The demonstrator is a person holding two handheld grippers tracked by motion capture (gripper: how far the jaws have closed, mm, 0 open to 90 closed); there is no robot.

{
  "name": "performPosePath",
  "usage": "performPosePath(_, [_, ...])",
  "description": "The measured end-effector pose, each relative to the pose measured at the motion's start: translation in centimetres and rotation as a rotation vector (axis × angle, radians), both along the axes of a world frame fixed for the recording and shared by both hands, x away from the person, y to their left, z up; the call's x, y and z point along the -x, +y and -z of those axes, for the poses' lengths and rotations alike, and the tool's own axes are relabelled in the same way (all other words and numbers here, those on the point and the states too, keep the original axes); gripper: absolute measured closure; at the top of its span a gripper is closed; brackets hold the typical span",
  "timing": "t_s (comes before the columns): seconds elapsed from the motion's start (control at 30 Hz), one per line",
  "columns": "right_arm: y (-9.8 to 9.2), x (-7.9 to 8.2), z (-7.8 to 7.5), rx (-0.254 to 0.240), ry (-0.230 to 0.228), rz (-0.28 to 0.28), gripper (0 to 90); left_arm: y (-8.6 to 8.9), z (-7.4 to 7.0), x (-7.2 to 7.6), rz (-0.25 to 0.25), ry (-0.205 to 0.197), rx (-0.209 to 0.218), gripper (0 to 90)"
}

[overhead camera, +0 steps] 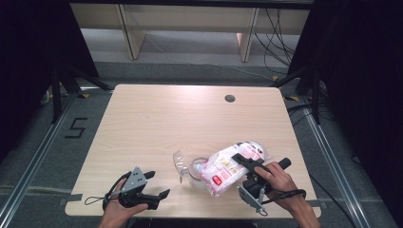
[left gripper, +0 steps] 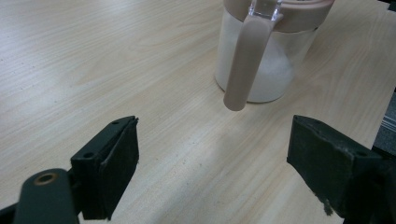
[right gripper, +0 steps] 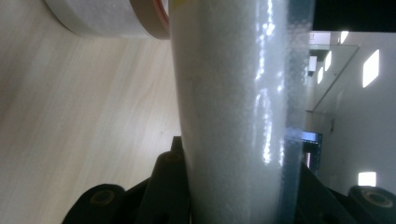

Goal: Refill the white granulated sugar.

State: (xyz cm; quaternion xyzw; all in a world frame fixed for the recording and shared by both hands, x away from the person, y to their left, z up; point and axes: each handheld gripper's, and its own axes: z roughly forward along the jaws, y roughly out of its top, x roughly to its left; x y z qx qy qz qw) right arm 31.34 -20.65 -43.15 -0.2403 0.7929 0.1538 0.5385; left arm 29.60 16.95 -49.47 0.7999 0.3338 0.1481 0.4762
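The table (overhead camera: 157, 118) is a light wood-grain top, and all positions below are referenced to the jar (overhead camera: 196, 171) standing near its front edge, slightly right of centre. The bag (overhead camera: 231, 167), a clear plastic pouch of white granules with red print, is tilted above and to the right of the jar, its lower end at the jar's mouth; in the right gripper view its white, grainy surface (right gripper: 233, 107) runs upward between the jaws, with the jar's brown rim (right gripper: 149, 18) just beside it. The right gripper (overhead camera: 247, 164) is clamped on the bag, jaws pressed against both faces, right of the jar. The left gripper (overhead camera: 153, 186) rests on the table to the left of the jar, well apart from it, jaws spread wide with nothing between them. The jar is clear, partly filled with white granules (left gripper: 275, 70), with a brown collar and a brown flip tab (left gripper: 245, 65) hanging down its near side.
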Motion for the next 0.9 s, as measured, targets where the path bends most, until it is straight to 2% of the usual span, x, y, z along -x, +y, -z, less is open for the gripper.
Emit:
performPosePath(0.07, [0.0, -0.1, 0.0, -0.005, -0.002, -0.01, 77.4, 0.0, 0.0, 0.0, 0.002, -0.001, 0.001, 16.2])
performPosePath(0.1, [-0.1, -0.2, 0.1, -0.024, 0.023, -0.002, 77.4, 0.0, 0.0, 0.0, 0.003, -0.002, 0.003, 16.2])
performPosePath(0.17, [-0.2, -0.4, 0.2, -0.033, 0.032, -0.01, 77.5, 0.0, 0.0, 0.0, -0.002, -0.001, 0.008, 16.2])
performPosePath(0.2, [-0.3, -0.4, 0.4, -0.049, 0.048, 0.004, 77.5, 0.0, 0.0, 0.0, 0.003, -0.002, -0.002, 16.2])
performPosePath(0.23, [-0.3, -0.6, 0.3, -0.04, 0.032, -0.019, 77.6, 0.0, 0.0, 0.0, 0.0, 0.0, 0.006, 16.2])
performPosePath(0.27, [-0.6, -0.5, 0.6, -0.085, 0.087, 0.013, 77.6, 0.0, 0.0, 0.0, 0.004, 0.0, 0.001, 16.2])
performPosePath(0.3, [-0.6, -0.5, 0.6, -0.085, 0.087, 0.013, 77.6, 0.0, 0.0, 0.0, 0.004, 0.001, 0.005, 16.2])
performPosePath(0.33, [-0.5, -0.8, 0.3, -0.081, 0.057, -0.029, 77.7, 0.0, 0.0, 0.0, 0.001, 0.0, -0.001, 16.2])
performPosePath(0.37, [-0.8, -0.5, 0.8, -0.132, 0.116, 0.031, 77.7, -0.1, 0.0, 0.0, -0.003, 0.001, 0.014, 16.2])
performPosePath(0.4, [-0.7, -0.8, 0.5, -0.116, 0.086, -0.019, 77.7, -0.1, 0.0, 0.0, -0.002, -0.001, 0.01, 16.2])
performPosePath(0.43, [-0.9, -0.6, 0.9, -0.173, 0.137, 0.025, 77.8, -0.1, 0.0, 0.0, -0.002, -0.001, 0.011, 16.2])
performPosePath(0.47, [-0.9, -0.7, 0.8, -0.175, 0.136, 0.007, 77.8, 0.0, 0.0, 0.0, -0.001, 0.003, -0.002, 16.2])
performPosePath(0.5, [-0.9, -0.8, 0.8, -0.178, 0.141, 0.0, 77.9, -0.1, 0.0, 0.1, -0.006, 0.004, 0.013, 16.2])
performPosePath(0.53, [-0.8, -1.1, 0.5, -0.158, 0.121, -0.046, 77.9, -0.1, 0.0, 0.1, -0.005, 0.004, 0.013, 16.2])
performPosePath(0.57, [-0.9, -1.0, 0.9, -0.199, 0.161, -0.012, 77.9, -0.1, 0.0, 0.1, -0.006, 0.004, 0.013, 16.2])
performPosePath(0.6, [-1.0, -1.0, 1.0, -0.232, 0.178, -0.012, 78.0, -0.1, 0.0, 0.0, -0.003, 0.0, 0.012, 16.2])
performPosePath(0.63, [-1.0, -1.0, 1.0, -0.232, 0.178, -0.012, 78.0, 0.0, 0.0, 0.0, 0.003, -0.006, 0.006, 16.2])
performPosePath(0.67, [-1.1, -1.1, 1.4, -0.307, 0.229, -0.005, 78.1, 0.0, 0.0, -0.1, 0.008, -0.013, 0.001, 16.2])
performPosePath(0.7, [-1.1, -1.1, 1.4, -0.307, 0.229, -0.005, 78.1, 0.0, 0.0, -0.1, 0.008, -0.013, 0.001, 16.2])
performPosePath(0.73, [-1.2, -1.1, 1.4, -0.329, 0.245, -0.005, 78.2, 0.1, -0.1, -0.1, 0.016, -0.015, -0.018, 16.2])
performPosePath(0.77, [-1.4, -1.3, 1.4, -0.376, 0.273, -0.006, 78.3, 0.1, -0.1, -0.1, 0.017, -0.015, -0.019, 16.2])
performPosePath(0.83, [-1.5, -1.5, 1.4, -0.392, 0.283, -0.019, 78.4, 0.1, -0.1, -0.1, 0.013, -0.015, -0.014, 16.2])
performPosePath(0.87, [-1.6, -1.6, 1.6, -0.432, 0.315, -0.016, 78.4, 0.0, 0.0, 0.0, -0.004, 0.003, 0.001, 16.2])
performPosePath(0.9, [-1.7, -1.8, 1.7, -0.455, 0.332, -0.013, 78.5, -0.1, 0.0, 0.0, -0.005, 0.002, 0.008, 16.2])
